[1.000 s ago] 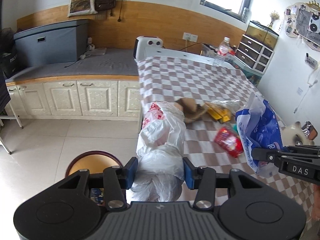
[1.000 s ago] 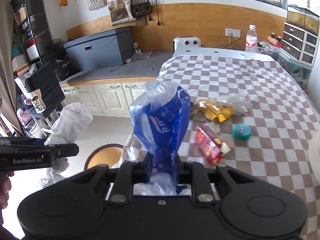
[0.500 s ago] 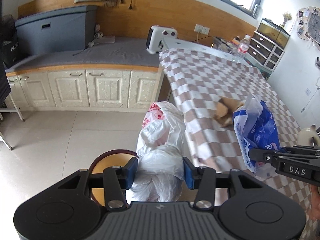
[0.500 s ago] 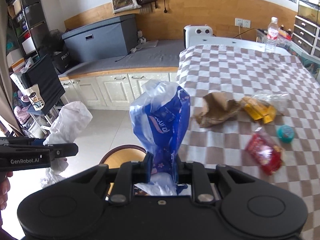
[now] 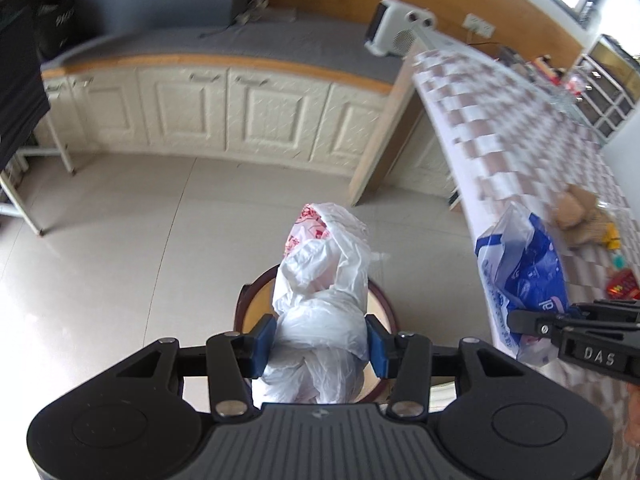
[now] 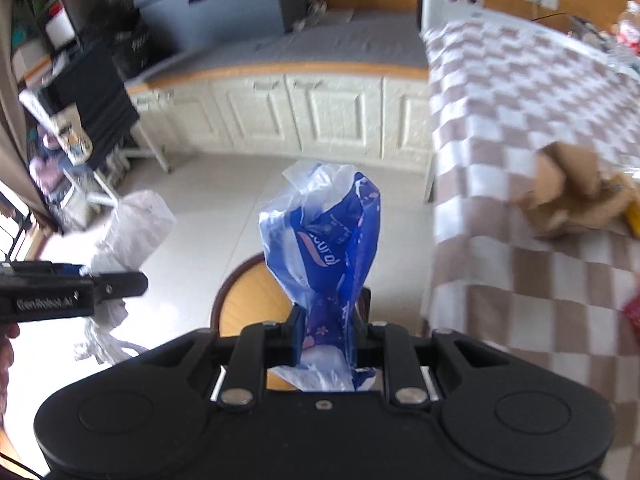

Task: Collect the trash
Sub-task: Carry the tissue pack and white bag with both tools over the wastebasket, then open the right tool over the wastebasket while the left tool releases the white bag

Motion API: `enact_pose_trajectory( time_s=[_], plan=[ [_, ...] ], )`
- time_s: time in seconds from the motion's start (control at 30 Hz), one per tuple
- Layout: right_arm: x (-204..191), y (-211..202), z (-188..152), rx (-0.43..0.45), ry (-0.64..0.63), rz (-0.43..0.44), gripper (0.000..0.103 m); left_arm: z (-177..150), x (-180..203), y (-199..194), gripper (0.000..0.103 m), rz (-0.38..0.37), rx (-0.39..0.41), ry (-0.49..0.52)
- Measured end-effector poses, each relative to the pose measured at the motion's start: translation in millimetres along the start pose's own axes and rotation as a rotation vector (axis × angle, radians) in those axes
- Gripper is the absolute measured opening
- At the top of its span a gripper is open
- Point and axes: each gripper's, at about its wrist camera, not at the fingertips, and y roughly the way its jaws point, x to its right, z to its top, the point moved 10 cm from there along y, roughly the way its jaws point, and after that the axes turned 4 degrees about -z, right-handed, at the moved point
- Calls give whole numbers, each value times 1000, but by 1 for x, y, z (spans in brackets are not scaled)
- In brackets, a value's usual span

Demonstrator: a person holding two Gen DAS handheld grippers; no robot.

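Blue pads of my left claw point(image 5: 320, 342) pinch a crumpled white bag point(image 5: 322, 312); my right claw point(image 6: 329, 330) squeezes a blue bag point(image 6: 322, 248). Both hang over a round stool point(image 6: 240, 300) beside the checkered table point(image 6: 520, 120).

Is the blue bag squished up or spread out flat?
Squished up: the right claw pinches the blue bag into a narrow neck, and it puffs out above.
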Motion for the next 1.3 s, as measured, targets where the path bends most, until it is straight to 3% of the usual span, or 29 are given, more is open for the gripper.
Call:
enact_pose_trajectory(
  time_s=[0.27, 0.43, 0.53, 0.83, 0.9, 1.07, 1.3],
  plan=[
    [-24, 76, -3, -163, 25, 79, 21, -4, -20, 64, 48, -23, -129, -64],
    [-26, 112, -10, -234, 28, 72, 21, -14, -16, 112, 49, -64, -225, -27],
    [-23, 119, -13, -250, 32, 64, 21, -17, -7, 141, 49, -124, -251, 53],
    [12, 121, -9, -250, 65, 2, 21, -56, 28, 205, 52, -237, -387, 434],
    [15, 124, -10, -255, 72, -4, 21, -65, 27, 214, 84, -263, -454, 394],
    [14, 137, -13, -279, 77, -6, 21, -69, 13, 217, 86, -268, -466, 235],
    [3, 156, -19, -329, 81, 31, 21, -71, -4, 205, 86, -231, -447, 163]
  ],
)
